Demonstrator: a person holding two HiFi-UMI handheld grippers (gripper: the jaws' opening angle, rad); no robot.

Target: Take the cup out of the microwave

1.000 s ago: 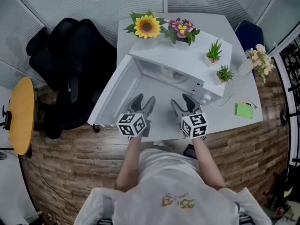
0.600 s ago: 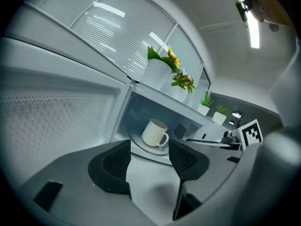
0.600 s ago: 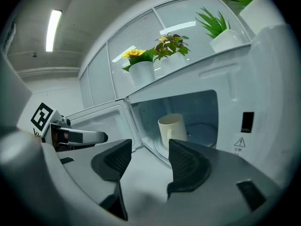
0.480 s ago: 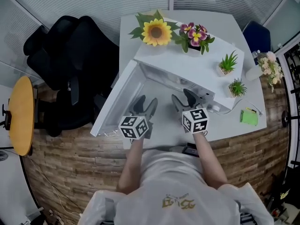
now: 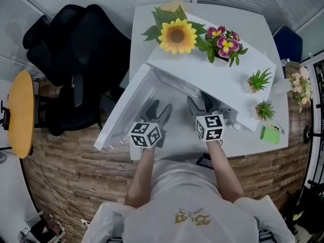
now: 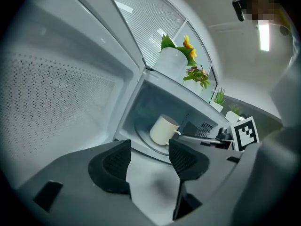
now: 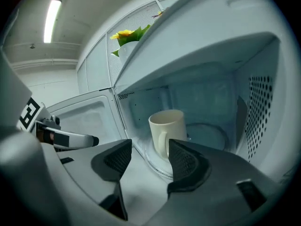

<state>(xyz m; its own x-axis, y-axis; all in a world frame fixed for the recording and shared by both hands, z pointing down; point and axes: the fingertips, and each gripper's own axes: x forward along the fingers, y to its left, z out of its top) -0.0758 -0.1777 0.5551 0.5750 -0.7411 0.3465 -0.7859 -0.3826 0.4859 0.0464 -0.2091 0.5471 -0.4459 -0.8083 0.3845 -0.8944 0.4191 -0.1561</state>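
Both my grippers are empty, their jaws standing well apart. The left gripper point(image 5: 157, 110) point(image 6: 149, 149) hangs over the white table point(image 5: 243, 27) in front of the open microwave point(image 5: 212, 80). The right gripper point(image 5: 201, 104) point(image 7: 149, 149) has crept closer to the opening than a second ago, and in the head view its tips now reach the front edge of the microwave's roof. The left one keeps much the same place beside the door. The jaws of both are as wide as they were, and the whole scene has slid a little in the head view. The cup point(image 7: 167, 126) point(image 6: 163, 129) is cream-coloured and stands upright on the glass turntable point(image 7: 207, 133) inside the cavity, its handle turned toward the opening. In the right gripper view it sits just beyond my jaws, with only the cavity's front lip between us. The microwave door point(image 5: 124, 113) point(image 6: 56, 93) is swung wide on my left and walls in that side of the left gripper. On the roof stand a sunflower point(image 5: 177, 35), a pot of purple flowers point(image 5: 225, 44) and two small green plants point(image 5: 259, 80). A green object point(image 5: 270, 134) lies on the table to the right. A black office chair point(image 5: 76, 59) stands off to the left, past the door.
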